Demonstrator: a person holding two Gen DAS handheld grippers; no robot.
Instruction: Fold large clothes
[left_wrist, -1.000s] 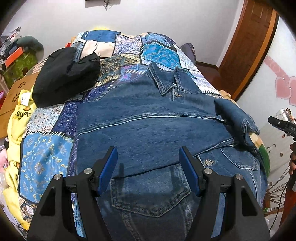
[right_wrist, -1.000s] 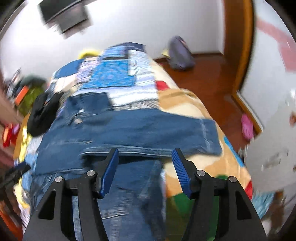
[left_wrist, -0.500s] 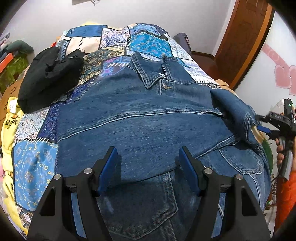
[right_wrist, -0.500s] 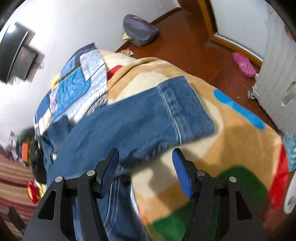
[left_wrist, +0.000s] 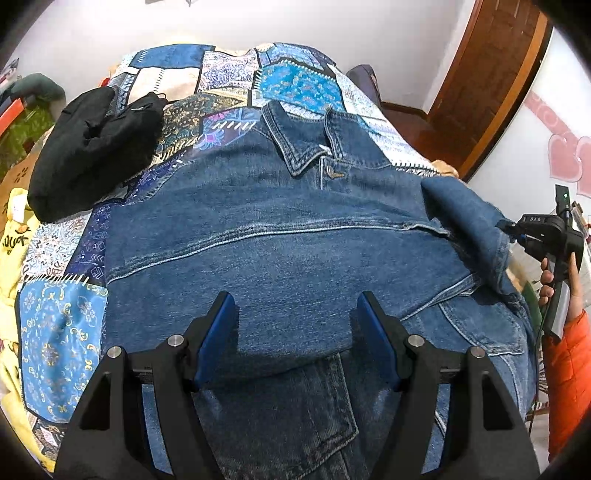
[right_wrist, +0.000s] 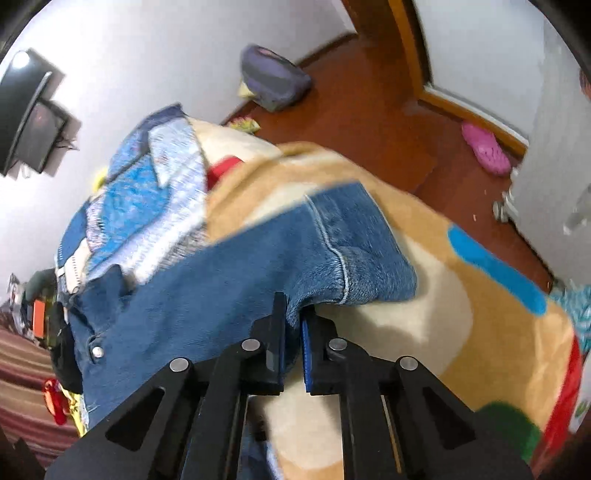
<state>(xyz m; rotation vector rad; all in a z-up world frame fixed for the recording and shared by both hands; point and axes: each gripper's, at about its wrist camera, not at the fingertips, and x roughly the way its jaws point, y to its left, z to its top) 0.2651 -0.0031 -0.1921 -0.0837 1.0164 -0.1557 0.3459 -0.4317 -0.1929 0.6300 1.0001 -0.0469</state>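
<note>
A blue denim jacket (left_wrist: 288, 229) lies face up on the bed, collar at the far end, one sleeve folded across its front. My left gripper (left_wrist: 295, 321) is open and hovers above the jacket's lower front, holding nothing. My right gripper (right_wrist: 293, 314) is shut on the lower edge of the jacket's other sleeve (right_wrist: 332, 251) near its cuff, over the tan blanket. In the left wrist view the right gripper (left_wrist: 517, 232) shows at the right edge, pinching that sleeve (left_wrist: 469, 225).
A patchwork quilt (left_wrist: 55, 325) covers the bed, with a tan patterned blanket (right_wrist: 424, 332) on its right side. A black garment (left_wrist: 92, 155) lies at the far left. A pink slipper (right_wrist: 484, 147) and a grey bag (right_wrist: 273, 81) lie on the wooden floor.
My right gripper has closed on the sleeve near the cuff; it was open half a second ago. My left gripper has stayed open over the jacket, shifting only slightly.
</note>
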